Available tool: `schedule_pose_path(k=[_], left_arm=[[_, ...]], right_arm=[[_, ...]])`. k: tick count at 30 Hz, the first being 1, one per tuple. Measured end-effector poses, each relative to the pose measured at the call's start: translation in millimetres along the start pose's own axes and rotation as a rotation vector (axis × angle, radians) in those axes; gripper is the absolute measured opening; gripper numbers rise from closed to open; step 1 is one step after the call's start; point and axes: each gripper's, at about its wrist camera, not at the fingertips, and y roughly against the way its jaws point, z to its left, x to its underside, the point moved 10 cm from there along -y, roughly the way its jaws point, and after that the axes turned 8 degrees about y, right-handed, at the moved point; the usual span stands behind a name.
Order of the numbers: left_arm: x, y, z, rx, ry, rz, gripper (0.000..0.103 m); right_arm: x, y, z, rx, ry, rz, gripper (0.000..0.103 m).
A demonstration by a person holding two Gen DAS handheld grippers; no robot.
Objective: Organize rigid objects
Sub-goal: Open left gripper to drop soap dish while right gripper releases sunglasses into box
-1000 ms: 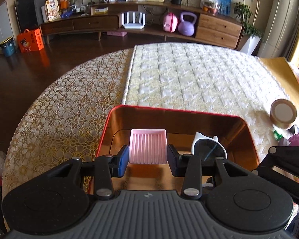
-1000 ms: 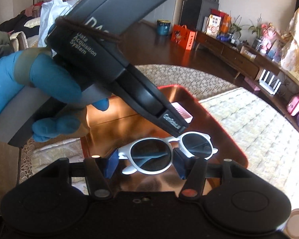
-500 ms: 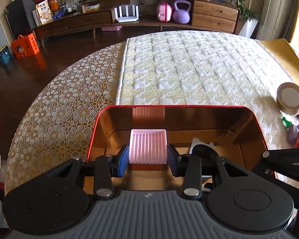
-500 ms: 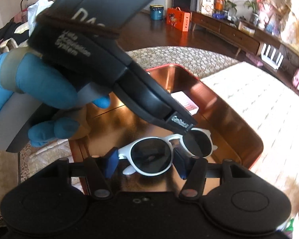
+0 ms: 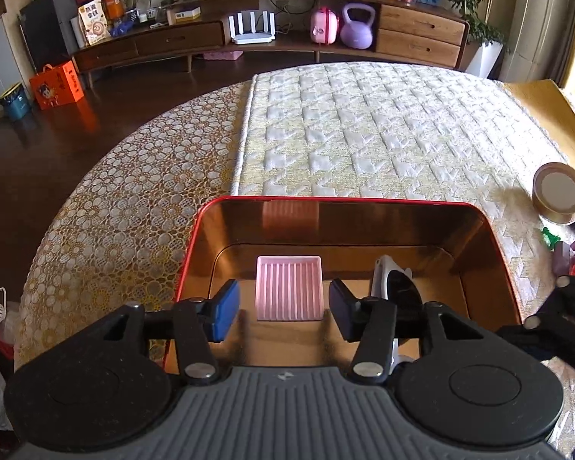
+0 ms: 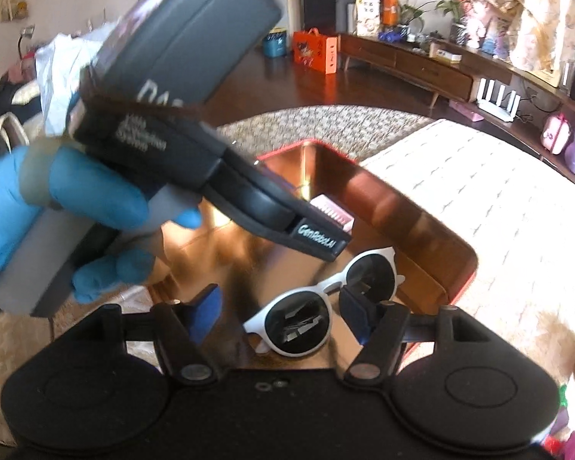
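Left wrist view: the left gripper [image 5: 283, 306] has its fingers [image 5: 223, 316] parted wider than the pink ridged tray [image 5: 289, 287], gaps showing on both sides, so nothing is held; these jaws have just been opening. That tray lies flat on the floor of the red-rimmed tin [image 5: 341, 200], near its wall at 12 o'clock. Right wrist view: the right gripper [image 6: 280, 312] has also just been opening, and its pads stand clear of the white sunglasses [image 6: 322, 303], which rest in the same tin, one lens between the fingers, the other toward 2 o'clock. To finish the release well, I would lift each hand straight back out along its own line without brushing either item or the tin walls, the left going first since it crosses above the glasses. On the left tool's body the printing reads roughly "Data Acquisition System" below large letters "DA...", blurred here, and its finger arm carries "GenRobot.AI" [image 6: 320, 238], as far as I can make out.
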Motion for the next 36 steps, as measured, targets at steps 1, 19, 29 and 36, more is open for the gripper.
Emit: schedule_pose_path(k=[1, 19, 29, 36], left_arm=[[0.3, 2.9, 0.3, 0.002, 0.001, -0.005, 0.052], [12.1, 70.8, -9.3, 0.040, 0.004, -0.086, 0.052], [23.9, 110.9, -35.5, 0.111, -0.001, -0.143, 0.066], [38.6, 128.9, -61.8, 0.156, -0.005, -0.145, 0.066]], right_arm=[[-0.1, 4.9, -0.1, 0.002, -0.009, -0.009, 0.071], [4.6, 81.5, -9.5, 0.085, -0.161, -0.149, 0.084], [24.2, 120.4, -3.2, 0.119, -0.224, -0.216, 0.091], [50.3, 147.4, -9.4, 0.174, -0.305, -0.247, 0.100]])
